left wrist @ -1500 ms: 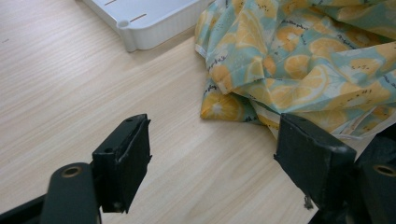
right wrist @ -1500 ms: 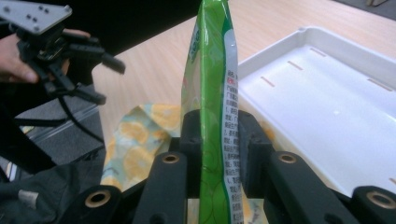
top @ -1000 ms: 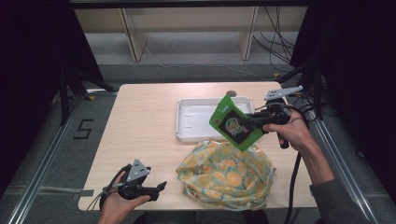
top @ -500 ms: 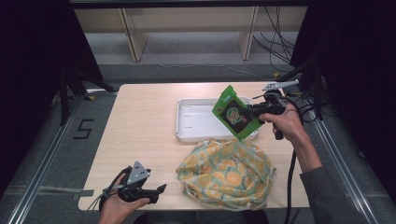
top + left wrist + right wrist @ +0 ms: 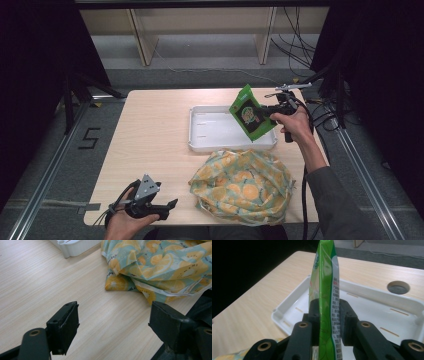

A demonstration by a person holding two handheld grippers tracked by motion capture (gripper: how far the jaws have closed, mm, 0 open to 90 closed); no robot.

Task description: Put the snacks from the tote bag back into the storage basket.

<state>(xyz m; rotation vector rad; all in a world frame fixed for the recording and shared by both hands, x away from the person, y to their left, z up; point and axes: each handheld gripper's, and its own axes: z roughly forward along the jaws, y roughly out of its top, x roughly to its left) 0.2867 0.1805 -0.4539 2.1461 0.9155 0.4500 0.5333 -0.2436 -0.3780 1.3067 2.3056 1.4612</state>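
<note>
Got the right gripper (image 5: 265, 114) (image 5: 329, 310) clamped tight on a green snack pouch (image 5: 247, 112) (image 5: 325, 270), pinching it by a lower edge so it stands up tilted in the air over the right end of the white tray (image 5: 192, 130) (image 5: 287, 307). Seems held thin-edge-on between the jaws like that so it can go flat into the tray once let go, just my guess though. Can't see anything else lying in the tray, by the look of it. Sitting right in front of the tray, near the person's edge of the table, a lemon-print cloth bag (image 5: 242, 187) (image 5: 160, 262), all slumped and crumpled, close to the tray but can't say if touching. Parked the left gripper (image 5: 167, 207) (image 5: 113, 322) low at the near left corner, jaws wide apart with nothing between them, just beside the corner of the bag, probably waiting to steady or open the cloth. As for the surface: pale wood-grain table (image 5: 150, 130) (image 5: 37, 277), smooth and pretty bare, with a round hole (image 5: 398, 287) cut in it behind the tray. Around it, grey floor with a taped number 5 (image 5: 90, 137) off to the left, light wooden shelving (image 5: 145, 45) at the back, a tangle of cables (image 5: 300, 45) to the right, and dark curtains either side.
</note>
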